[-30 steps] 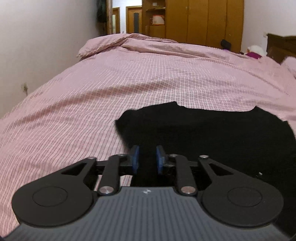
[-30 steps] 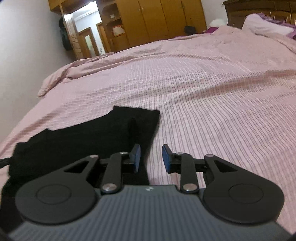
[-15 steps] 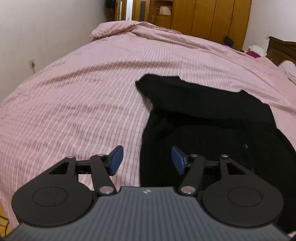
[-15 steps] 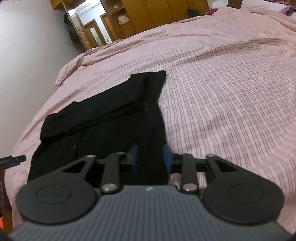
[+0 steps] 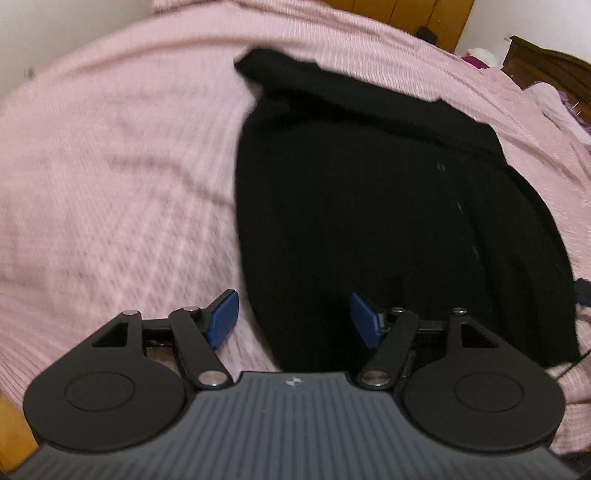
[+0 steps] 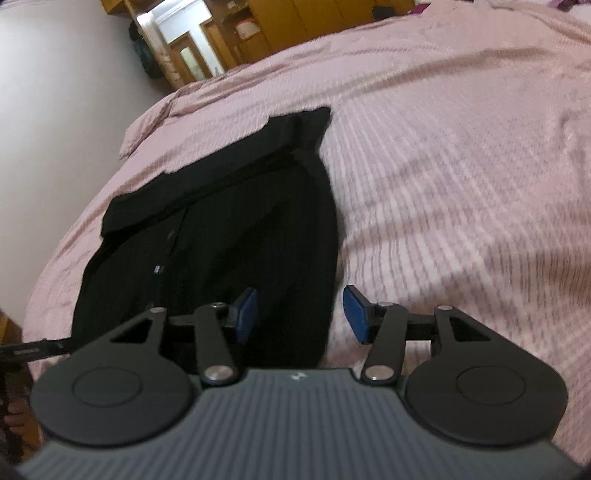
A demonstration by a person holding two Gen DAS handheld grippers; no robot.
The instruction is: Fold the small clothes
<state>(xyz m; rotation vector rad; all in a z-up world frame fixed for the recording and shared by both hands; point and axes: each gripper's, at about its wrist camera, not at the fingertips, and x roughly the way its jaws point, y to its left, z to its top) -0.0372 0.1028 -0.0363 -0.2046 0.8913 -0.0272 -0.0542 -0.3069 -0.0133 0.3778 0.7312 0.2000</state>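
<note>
Jaws of left gripper (image 5: 293,319) spread, empty, straddling the near left edge of the black garment (image 5: 369,206). Right gripper (image 6: 300,315) likewise spread over its near right edge. Garment lay flat on the pink striped bedspread (image 6: 461,166). Wooden wardrobes (image 6: 314,22) beyond. No legible writing.

Each gripper, the left gripper (image 5: 293,317) and the right gripper (image 6: 300,315), shows blue pads (image 5: 221,318) on black linkage arms with silver pivot screws (image 6: 217,373), round black discs and a ribbed grey body bearing a small white logo.
</note>
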